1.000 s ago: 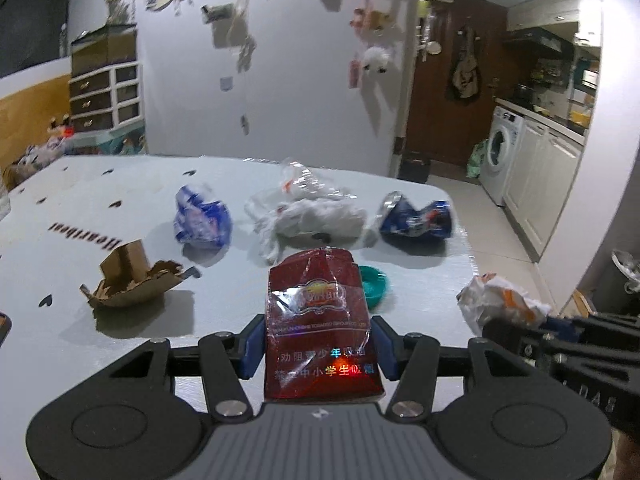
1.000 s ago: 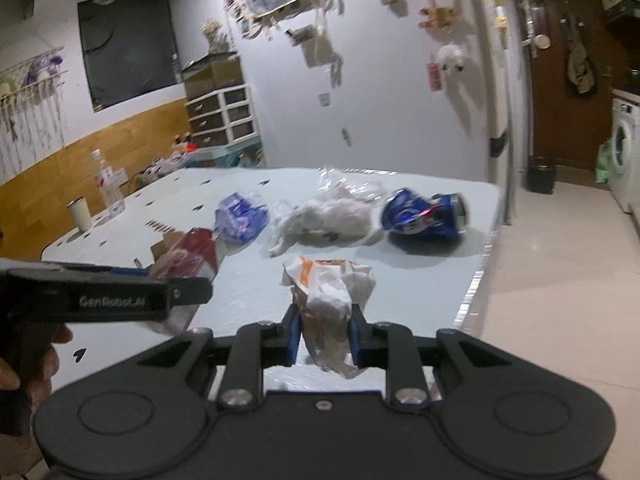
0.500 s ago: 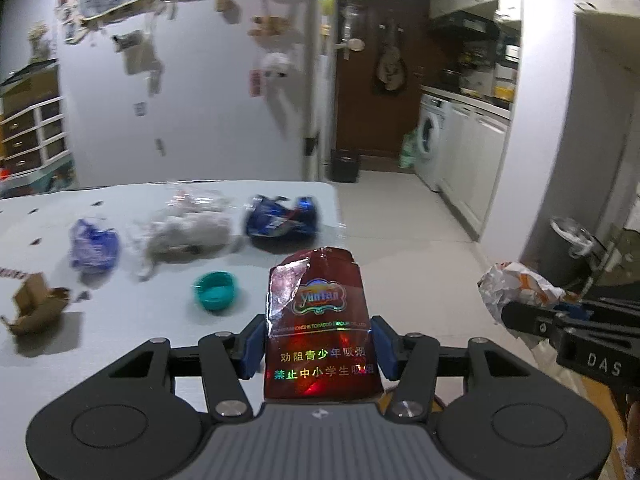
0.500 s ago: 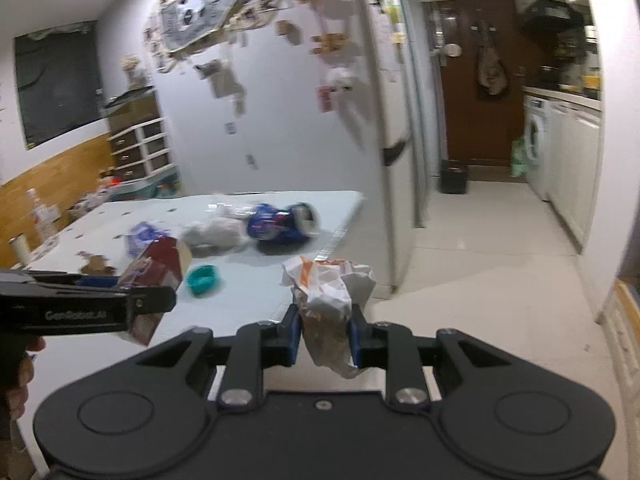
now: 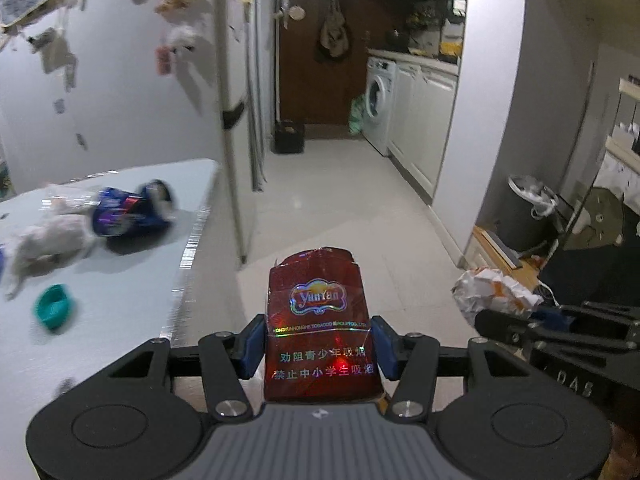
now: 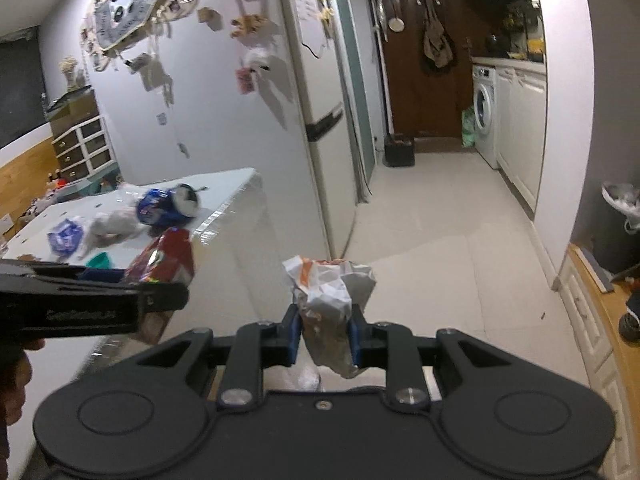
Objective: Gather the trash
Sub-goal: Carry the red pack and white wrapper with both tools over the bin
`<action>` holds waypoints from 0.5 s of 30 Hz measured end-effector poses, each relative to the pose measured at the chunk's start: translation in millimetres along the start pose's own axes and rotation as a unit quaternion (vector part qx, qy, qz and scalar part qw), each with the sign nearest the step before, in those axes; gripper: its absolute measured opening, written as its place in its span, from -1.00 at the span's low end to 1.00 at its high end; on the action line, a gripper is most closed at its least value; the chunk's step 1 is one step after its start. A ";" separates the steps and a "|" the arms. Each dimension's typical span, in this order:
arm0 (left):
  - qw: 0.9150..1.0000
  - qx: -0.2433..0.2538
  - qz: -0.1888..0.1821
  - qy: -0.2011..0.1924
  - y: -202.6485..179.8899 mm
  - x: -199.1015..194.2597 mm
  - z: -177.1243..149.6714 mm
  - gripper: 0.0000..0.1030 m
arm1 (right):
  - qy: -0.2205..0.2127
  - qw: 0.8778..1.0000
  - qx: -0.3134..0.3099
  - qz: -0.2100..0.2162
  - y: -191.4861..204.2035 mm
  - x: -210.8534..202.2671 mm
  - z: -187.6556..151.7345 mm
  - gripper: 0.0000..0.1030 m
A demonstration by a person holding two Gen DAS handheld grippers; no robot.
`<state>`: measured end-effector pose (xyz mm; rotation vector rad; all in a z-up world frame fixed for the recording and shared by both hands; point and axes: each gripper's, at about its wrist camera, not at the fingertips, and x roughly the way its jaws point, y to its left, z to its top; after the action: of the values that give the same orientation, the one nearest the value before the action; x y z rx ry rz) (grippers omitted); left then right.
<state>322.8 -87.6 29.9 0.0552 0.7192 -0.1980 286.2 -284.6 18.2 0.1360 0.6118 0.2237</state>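
White tiled floor [image 5: 344, 216]; washing machine [image 5: 378, 104]

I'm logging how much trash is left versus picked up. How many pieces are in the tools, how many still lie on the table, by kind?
Held red pack: 1
Held paper wad: 1
Blue can on table: 1
White bag: 1
Blue wrapper: 1
Green cap: 1
Total: 6

The pale table [image 6: 224, 188] carries a crushed blue can [image 6: 166, 208], a white crumpled bag [image 6: 112, 222], a blue wrapper [image 6: 64, 236] and a teal cap [image 5: 54, 312].
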 end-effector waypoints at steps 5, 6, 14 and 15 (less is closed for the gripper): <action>0.999 0.008 -0.008 0.032 -26.6 61.7 6.8 0.07 | 0.025 1.000 0.012 -0.008 -39.7 33.5 -4.1 -0.52; 0.999 0.008 -0.009 0.041 -30.2 76.1 7.0 0.07 | 0.031 0.999 0.015 -0.009 -45.8 41.2 -5.1 -0.52; 0.993 -0.007 -0.012 0.117 -38.9 195.2 -2.2 0.07 | 0.098 0.994 0.034 -0.021 -94.7 123.1 -28.5 -0.52; 0.992 -0.007 -0.010 0.125 -39.5 208.2 -4.1 0.07 | 0.106 0.993 0.039 -0.021 -101.0 133.2 -32.2 -0.52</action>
<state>465.1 -159.3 -109.7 0.0592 0.9703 -0.2074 390.3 -347.4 -100.9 0.1760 0.8347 0.1753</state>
